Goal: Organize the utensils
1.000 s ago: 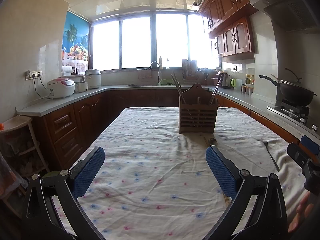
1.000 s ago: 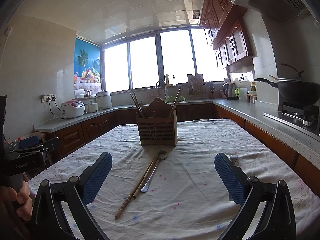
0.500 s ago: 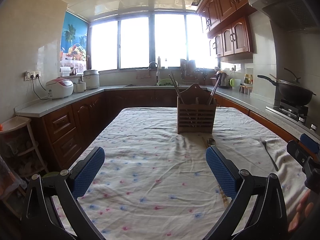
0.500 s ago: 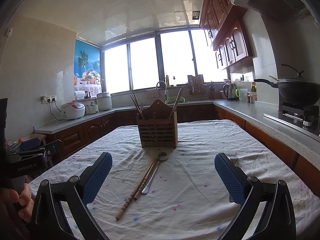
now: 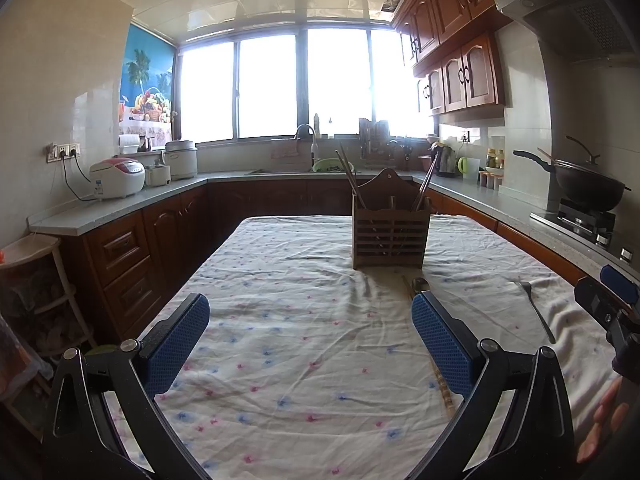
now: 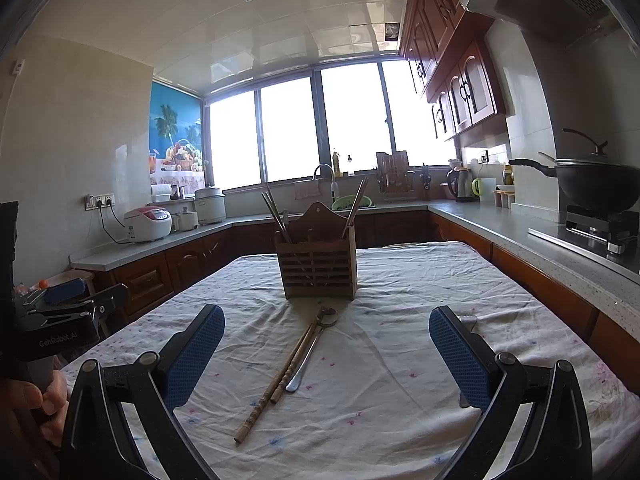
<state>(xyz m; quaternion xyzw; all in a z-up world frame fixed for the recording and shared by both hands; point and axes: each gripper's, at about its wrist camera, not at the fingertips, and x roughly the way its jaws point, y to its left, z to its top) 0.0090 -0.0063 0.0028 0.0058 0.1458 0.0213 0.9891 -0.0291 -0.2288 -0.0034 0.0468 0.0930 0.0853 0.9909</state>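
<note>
A wooden slatted utensil holder (image 6: 318, 268) stands at the table's middle, with chopsticks sticking out; it also shows in the left wrist view (image 5: 391, 237). In front of it lie a pair of bamboo chopsticks (image 6: 276, 380) and a metal spoon (image 6: 312, 350). A fork (image 5: 536, 310) lies to the right, partly hidden behind my right finger (image 6: 460, 360). My right gripper (image 6: 326, 354) is open and empty above the chopsticks and spoon. My left gripper (image 5: 310, 344) is open and empty over bare cloth, left of the utensils.
The table wears a white flowered cloth (image 5: 304, 320). Counters run round the room with a rice cooker (image 5: 117, 178), a sink tap (image 5: 306, 132) and a wok (image 5: 588, 188) on the stove at right. A small shelf (image 5: 32, 280) stands left.
Both grippers have barely shifted; the holder sits slightly further left in the left wrist view. Nothing was taken hold of.
</note>
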